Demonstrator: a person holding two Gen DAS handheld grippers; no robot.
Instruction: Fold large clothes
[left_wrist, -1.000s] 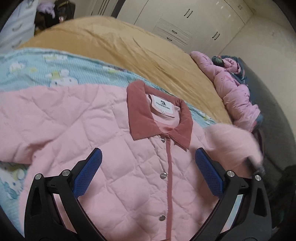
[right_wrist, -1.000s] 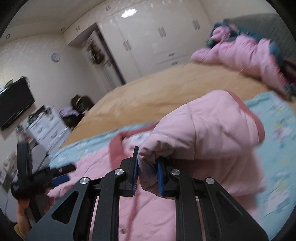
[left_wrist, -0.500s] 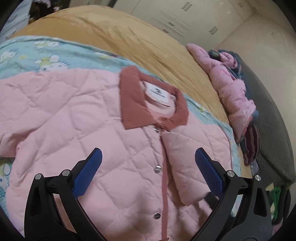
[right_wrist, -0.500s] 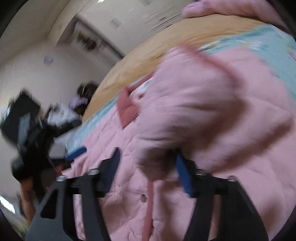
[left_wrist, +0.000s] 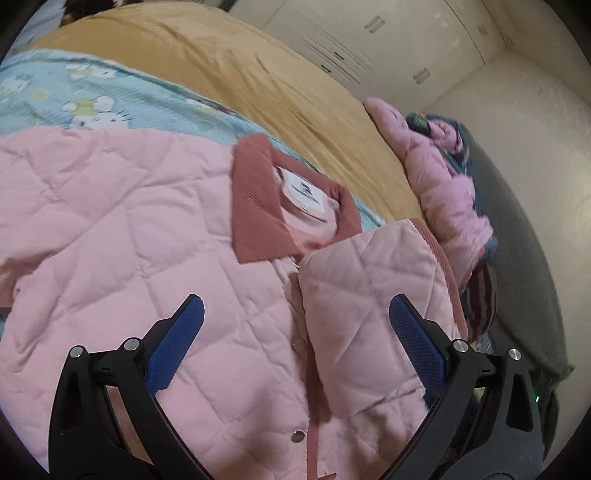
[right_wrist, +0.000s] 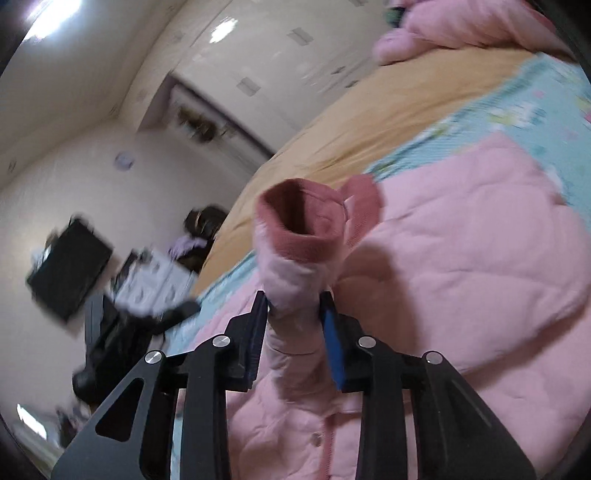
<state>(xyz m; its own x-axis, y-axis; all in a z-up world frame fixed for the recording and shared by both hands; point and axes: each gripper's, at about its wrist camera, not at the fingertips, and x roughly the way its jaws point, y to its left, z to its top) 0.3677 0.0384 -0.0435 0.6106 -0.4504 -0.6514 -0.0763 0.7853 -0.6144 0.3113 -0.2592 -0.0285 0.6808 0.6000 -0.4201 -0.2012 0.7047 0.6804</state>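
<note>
Left wrist view, jacket: the pink quilted jacket lies front up and snapped shut on the blue cartoon-print sheet, which covers part of the tan bedspread.
Left wrist view, progress: one sleeve is already folded in across the chest, just below the darker pink collar. The other sleeve, at the left of this view, is still spread out flat.
Left wrist view, left gripper: jaws wide, nothing between the blue pads, poised over the jacket front.
Left wrist view, spare clothes: a second pink coat lies heaped at the far edge of the bed, untouched.
Right wrist view, right gripper: jaws narrow, having just been closing, with the sleeve bunched between the pads and its ribbed cuff standing up past the fingertips.
Right wrist view, jacket: the body spreads to the right on the sheet; the view is blurred.
Left to do, by my judgement: release this sleeve, fold in the other, then fold the body over.
Containers: none is seen in either view; white wardrobe doors stand shut and their contents are hidden.
</note>
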